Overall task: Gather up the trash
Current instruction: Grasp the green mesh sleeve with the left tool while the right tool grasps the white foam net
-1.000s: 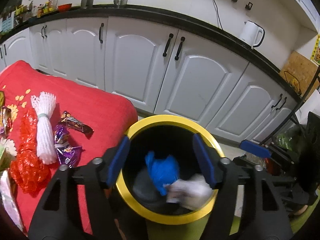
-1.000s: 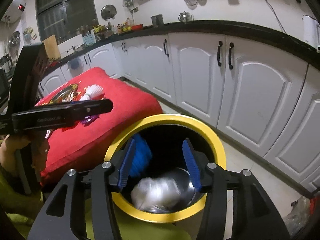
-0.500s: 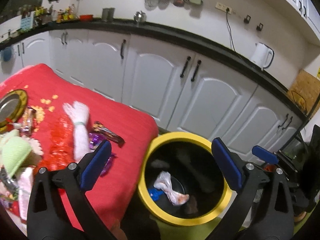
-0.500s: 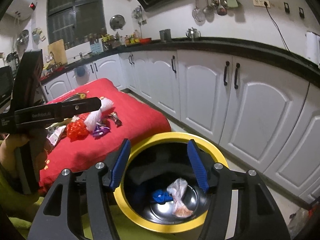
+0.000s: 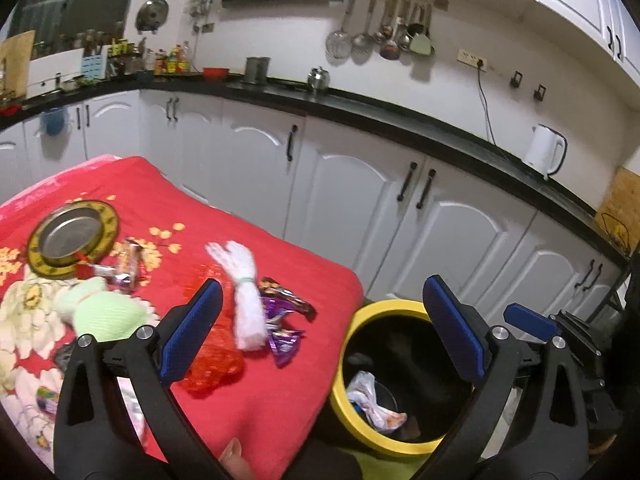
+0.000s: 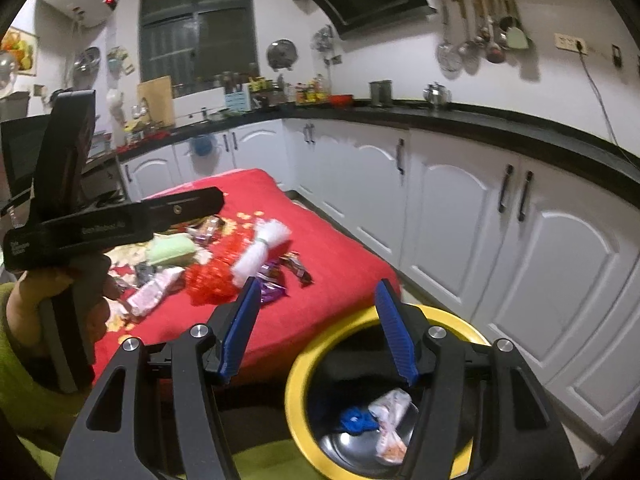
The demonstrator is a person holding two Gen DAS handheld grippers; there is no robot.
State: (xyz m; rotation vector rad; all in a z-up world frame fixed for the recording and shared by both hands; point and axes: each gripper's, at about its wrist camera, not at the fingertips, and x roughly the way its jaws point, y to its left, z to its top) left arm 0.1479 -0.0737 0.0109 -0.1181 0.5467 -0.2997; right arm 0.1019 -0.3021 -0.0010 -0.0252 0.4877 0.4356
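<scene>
Now | left claw (image 5: 320,332) wide, empty | right claw (image 6: 316,330) half-spread (empty)

Pale lettering runs along the black body of the left gripper (image 6: 116,226); too blurred to read; nothing else legible.

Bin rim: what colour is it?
Yellow; the bin rim shows best in the right wrist view.

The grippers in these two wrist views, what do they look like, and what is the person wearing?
Both the left gripper and the right gripper have black skeletal frames with silver screw heads and blue ribbed pads. The right view shows small white lettering on the left gripper's black body, and a yellow-green sleeve at the person's wrist.
</scene>
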